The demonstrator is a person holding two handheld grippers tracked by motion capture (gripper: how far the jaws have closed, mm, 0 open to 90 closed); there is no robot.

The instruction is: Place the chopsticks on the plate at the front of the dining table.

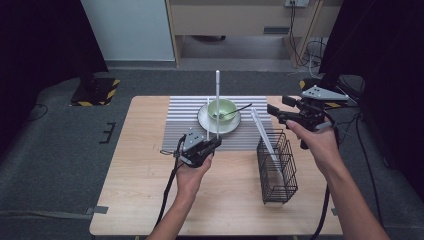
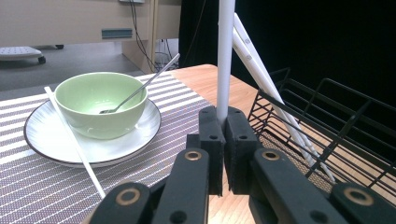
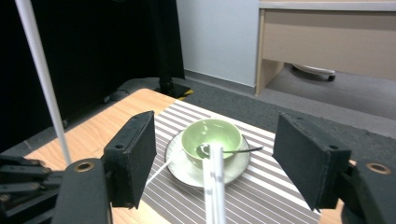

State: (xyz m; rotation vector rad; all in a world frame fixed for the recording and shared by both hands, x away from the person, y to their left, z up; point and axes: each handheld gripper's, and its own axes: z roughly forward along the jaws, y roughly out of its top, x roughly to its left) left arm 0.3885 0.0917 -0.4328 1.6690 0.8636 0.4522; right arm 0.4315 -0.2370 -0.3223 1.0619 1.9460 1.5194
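Left gripper view: white stick (image 2: 225, 56) unmarked, clamped.

Both forearms are bare, with no sleeve in sight. The left gripper (image 1: 212, 144) is black with a grey block on top, and a black cable trails from it along the forearm. The right gripper (image 1: 272, 111) is black too, topped by a grey three-cornered plate (dark holes dot it). Close up, the jaws are matte black slabs with brass-ringed pivots and small sunken screw holes.
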